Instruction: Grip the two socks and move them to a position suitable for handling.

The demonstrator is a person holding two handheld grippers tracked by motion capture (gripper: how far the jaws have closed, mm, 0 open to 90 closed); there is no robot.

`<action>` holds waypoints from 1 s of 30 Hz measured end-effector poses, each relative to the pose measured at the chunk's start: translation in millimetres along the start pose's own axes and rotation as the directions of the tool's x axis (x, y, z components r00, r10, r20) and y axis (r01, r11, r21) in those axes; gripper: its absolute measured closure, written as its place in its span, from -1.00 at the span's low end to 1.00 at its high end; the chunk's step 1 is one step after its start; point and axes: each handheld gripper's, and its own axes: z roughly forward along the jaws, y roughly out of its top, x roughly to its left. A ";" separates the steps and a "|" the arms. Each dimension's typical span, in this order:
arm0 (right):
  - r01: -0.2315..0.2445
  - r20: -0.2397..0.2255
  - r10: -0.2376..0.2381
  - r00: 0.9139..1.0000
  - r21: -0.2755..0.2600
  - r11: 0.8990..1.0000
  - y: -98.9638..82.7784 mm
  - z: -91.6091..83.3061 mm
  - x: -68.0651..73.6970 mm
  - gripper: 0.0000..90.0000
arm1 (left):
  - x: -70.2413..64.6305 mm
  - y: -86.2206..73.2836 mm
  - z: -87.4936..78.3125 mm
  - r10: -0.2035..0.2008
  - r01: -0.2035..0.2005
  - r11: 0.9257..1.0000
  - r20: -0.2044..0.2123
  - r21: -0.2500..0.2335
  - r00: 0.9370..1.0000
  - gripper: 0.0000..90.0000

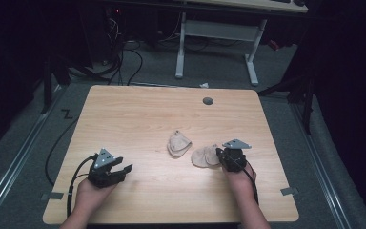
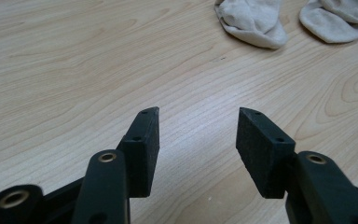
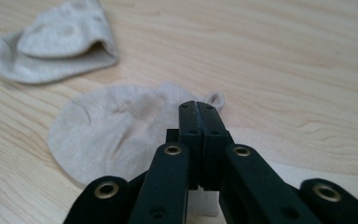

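— While the high view looks down on the counter [image 1: 138, 114], where do the socks lie?
— Two pale socks near the middle: the left sock [image 1: 178, 143] alone, the right sock [image 1: 205, 156] touching the right tongs [image 1: 222, 156]. The left tongs [image 1: 123, 168] rest near the left edge, well apart.

— And the left gripper view?
— Left tongs [image 2: 198, 126] spread wide over bare wood, likely idle; both socks lie far off.

— The right gripper view?
— Right tongs [image 3: 198, 109] clenched over the right sock [image 3: 107, 130]; whether cloth is pinched, I cannot tell. The other sock [image 3: 56, 51] lies beyond.

— Any writing?
— None readable.
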 end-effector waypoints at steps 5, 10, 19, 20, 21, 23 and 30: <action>0.024 -0.017 -0.023 1.000 0.061 0.998 -7.3 10.6 0.9 1.00 | -1.7 0.4 2.2 0.002 -0.002 1.000 0.009 0.009 1.000 0.10; 0.047 -0.049 -0.044 0.998 0.052 0.998 -13.1 8.8 8.5 1.00 | -5.0 0.9 1.0 0.011 -0.011 1.000 0.014 0.003 1.000 0.09; 0.113 -0.119 -0.110 0.987 0.019 0.993 -25.4 -2.6 34.7 1.00 | -15.7 2.8 4.0 0.038 -0.038 0.999 0.033 0.014 0.999 0.10; 0.119 -0.125 -0.116 0.985 0.017 0.993 -26.5 -3.9 38.8 1.00 | -15.7 2.8 4.0 0.038 -0.038 0.999 0.033 0.014 0.999 0.10; 0.131 -0.131 -0.128 0.983 0.013 0.991 -27.4 -4.9 42.3 1.00 | -19.9 3.0 5.8 0.043 -0.043 0.999 0.036 0.010 0.998 0.10; 0.142 -0.142 -0.140 0.980 0.010 0.990 -28.9 -6.7 48.7 1.00 | -23.8 3.2 7.1 0.059 -0.059 0.998 0.041 0.018 0.997 0.13; 0.196 -0.188 -0.194 0.963 -0.010 0.981 -32.7 -11.2 72.5 1.00 | -40.8 5.1 13.4 0.093 -0.095 0.995 0.069 0.028 0.993 0.13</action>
